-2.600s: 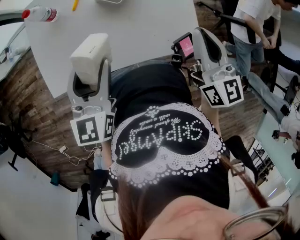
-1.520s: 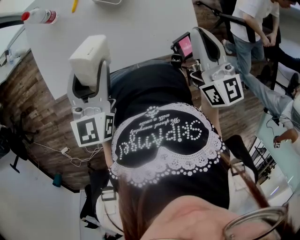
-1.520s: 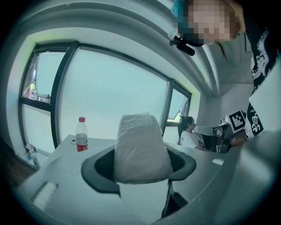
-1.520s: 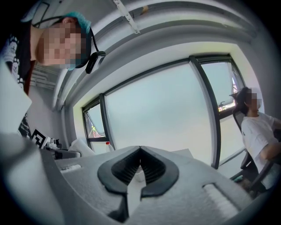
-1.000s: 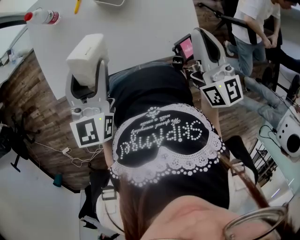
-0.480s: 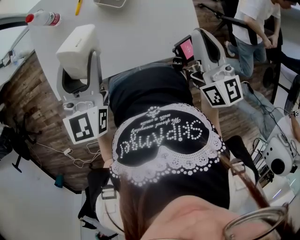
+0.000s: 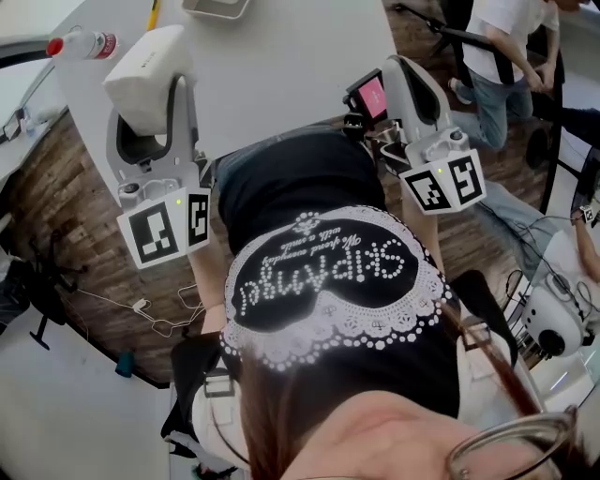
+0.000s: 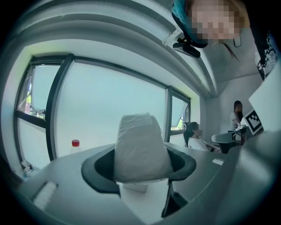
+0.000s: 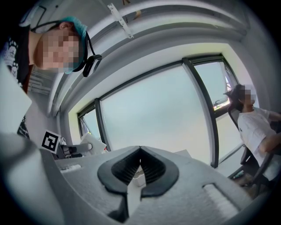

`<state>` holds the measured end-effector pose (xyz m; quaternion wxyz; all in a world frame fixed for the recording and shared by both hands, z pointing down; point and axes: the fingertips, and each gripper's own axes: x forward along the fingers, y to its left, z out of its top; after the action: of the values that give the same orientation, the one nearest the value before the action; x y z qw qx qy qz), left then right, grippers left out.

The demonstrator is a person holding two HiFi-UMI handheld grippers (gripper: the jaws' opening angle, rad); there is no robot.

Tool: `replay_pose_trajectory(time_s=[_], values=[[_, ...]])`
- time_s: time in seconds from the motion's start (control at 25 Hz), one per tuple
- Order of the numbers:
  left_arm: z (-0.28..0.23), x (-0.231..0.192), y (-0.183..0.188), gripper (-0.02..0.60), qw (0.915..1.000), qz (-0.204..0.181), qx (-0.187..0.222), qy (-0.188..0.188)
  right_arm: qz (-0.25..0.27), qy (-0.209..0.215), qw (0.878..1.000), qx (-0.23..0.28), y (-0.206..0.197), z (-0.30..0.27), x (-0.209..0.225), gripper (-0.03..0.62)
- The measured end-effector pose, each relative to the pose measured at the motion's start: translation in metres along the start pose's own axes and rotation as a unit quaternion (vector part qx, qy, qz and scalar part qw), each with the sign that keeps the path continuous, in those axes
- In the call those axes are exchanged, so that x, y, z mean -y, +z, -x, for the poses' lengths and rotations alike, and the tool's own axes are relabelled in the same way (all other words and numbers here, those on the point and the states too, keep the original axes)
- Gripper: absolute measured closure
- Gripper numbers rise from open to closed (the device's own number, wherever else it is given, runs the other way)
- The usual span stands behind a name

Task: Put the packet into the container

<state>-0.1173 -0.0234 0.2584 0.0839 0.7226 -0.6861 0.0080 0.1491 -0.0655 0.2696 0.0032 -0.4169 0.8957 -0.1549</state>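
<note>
Two grippers show in the head view: my left gripper (image 7: 150, 98) clamps the white packet (image 7: 141, 66) over the table's (image 7: 281, 66) near edge, with bare tabletop between it and the container (image 7: 216, 7) farther on. Left gripper view: the packet fills the jaws. Right gripper view: my right gripper's (image 9: 138, 170) jaws meet, empty.

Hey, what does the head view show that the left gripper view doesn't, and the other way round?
Only the head view shows the container at the far side of the table and a yellow item near it. Only the left gripper view shows the big windows and both fingers pressed against the packet. Both show the packet held by the left gripper, and the red-capped bottle.
</note>
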Motion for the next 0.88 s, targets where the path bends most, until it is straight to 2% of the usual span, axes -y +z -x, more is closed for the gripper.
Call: replay_pose_trajectory(time_s=[0.4,0.88], values=[[-0.017,-0.002,0.014,0.301,0.9998,-0.001,0.015,-0.008,-0.001,0.002,1.0,0.0,0.005,-0.007,-0.004,0.591],[-0.056,-0.002,0.002,0.302,0.9997,-0.004,0.004,-0.022,-0.009,0.001,1.0,-0.003,0.0,-0.014,0.004,0.591]])
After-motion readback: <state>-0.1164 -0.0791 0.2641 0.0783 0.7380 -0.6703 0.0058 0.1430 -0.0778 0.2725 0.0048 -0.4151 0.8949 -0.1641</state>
